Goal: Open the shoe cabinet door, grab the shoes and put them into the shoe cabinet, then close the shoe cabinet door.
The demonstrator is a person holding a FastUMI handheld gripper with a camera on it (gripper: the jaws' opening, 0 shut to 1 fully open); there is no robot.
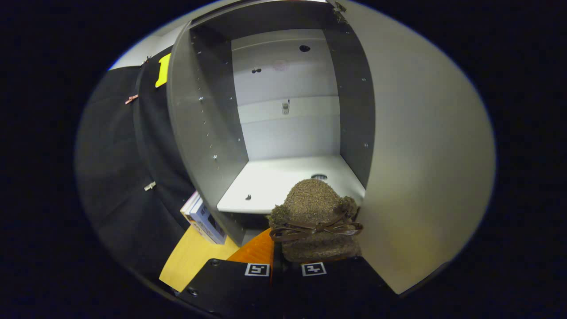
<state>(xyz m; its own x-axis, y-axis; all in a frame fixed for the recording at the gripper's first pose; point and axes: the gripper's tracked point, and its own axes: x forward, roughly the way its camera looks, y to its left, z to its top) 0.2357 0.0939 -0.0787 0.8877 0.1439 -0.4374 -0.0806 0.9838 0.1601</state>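
A brown fuzzy shoe point(315, 221) with a dark bow across its top sits between my fingers, toe pointing forward. My gripper point(285, 265) is shut on the shoe, fingers close together at its heel end. The shoe's toe hangs over the front edge of the white shelf point(270, 186) inside the open shoe cabinet point(203, 133). The cabinet's grey side walls and pale back panel lie just beyond the shoe. The open cabinet door point(425, 168) stands close on the right, beside the shoe.
A small stack of books or boxes point(203, 219) leans against the cabinet's left wall. Below lie a yellow wooden surface point(190, 259) and an orange patch point(257, 250). Black cloth wall hangs on the left.
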